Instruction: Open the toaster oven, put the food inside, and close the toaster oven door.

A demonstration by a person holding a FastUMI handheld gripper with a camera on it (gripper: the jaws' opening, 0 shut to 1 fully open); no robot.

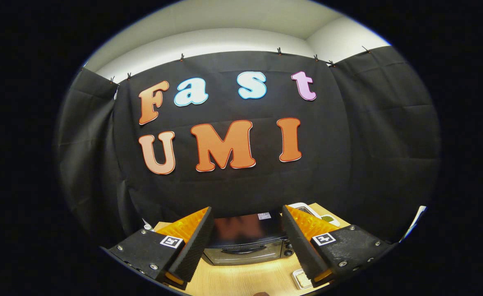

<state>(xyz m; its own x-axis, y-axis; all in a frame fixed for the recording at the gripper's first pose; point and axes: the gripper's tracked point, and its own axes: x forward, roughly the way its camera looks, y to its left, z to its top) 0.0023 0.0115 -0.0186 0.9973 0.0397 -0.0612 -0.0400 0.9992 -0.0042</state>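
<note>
The toaster oven (245, 248) stands on the wooden table (245, 277), beyond and below my fingers, and I see it through the gap between them. Its top is dark and glossy. The glass door with its curved handle (241, 250) looks closed. My gripper (246, 210) is held above the table with its fingers wide apart and nothing between them. Near the right finger lies a small white dish (301, 279) with something pale on it, partly hidden by that finger.
A white tray (312, 209) holding something green (328, 218) sits on the table behind and to the right of the oven. The black cloth wall hangs close behind the oven. A white sheet edge (414, 222) shows far right.
</note>
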